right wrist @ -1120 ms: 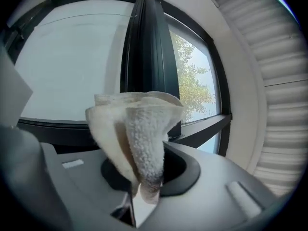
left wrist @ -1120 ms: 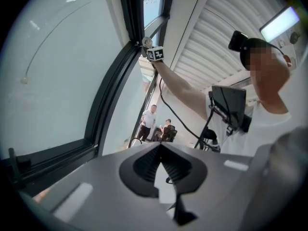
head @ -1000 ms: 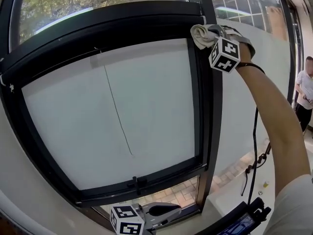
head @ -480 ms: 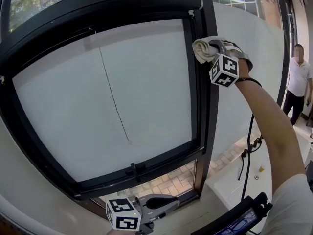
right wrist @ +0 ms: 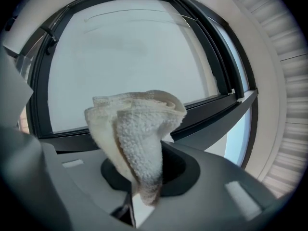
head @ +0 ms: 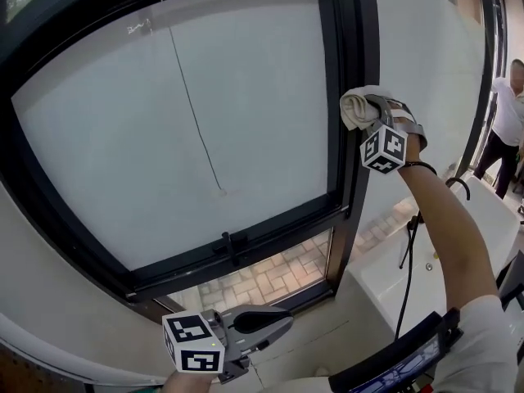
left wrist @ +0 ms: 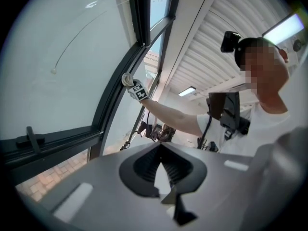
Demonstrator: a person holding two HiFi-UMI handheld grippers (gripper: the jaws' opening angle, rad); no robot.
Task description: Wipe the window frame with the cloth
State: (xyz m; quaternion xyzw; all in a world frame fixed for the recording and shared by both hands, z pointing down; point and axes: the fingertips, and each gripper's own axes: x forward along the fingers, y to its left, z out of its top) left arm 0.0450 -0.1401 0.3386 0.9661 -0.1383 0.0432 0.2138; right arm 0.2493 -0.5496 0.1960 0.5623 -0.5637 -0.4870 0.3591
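A cream terry cloth point(head: 356, 106) is bunched in my right gripper point(head: 368, 111), which is shut on it. The cloth presses against the black vertical bar of the window frame point(head: 358, 39), about halfway up the frosted pane. In the right gripper view the cloth point(right wrist: 139, 129) fans out of the jaws and hides their tips; the dark frame point(right wrist: 226, 105) curves behind it. My left gripper point(head: 285, 318) hangs low in front of the bottom rail, shut and holding nothing. The left gripper view shows its pads point(left wrist: 153, 163) together, with the far cloth point(left wrist: 127, 79) on the frame.
A black latch point(head: 232, 244) sits on the bottom rail. A white ledge point(head: 393, 281) and a dangling black cable point(head: 407, 252) lie below the right arm. A person point(head: 509, 113) stands at the far right. A dark device point(head: 401, 368) is at the bottom right.
My right gripper has slid down the vertical frame bar with the cloth, from near the top corner to mid-height. The left gripper has stayed low and shut.
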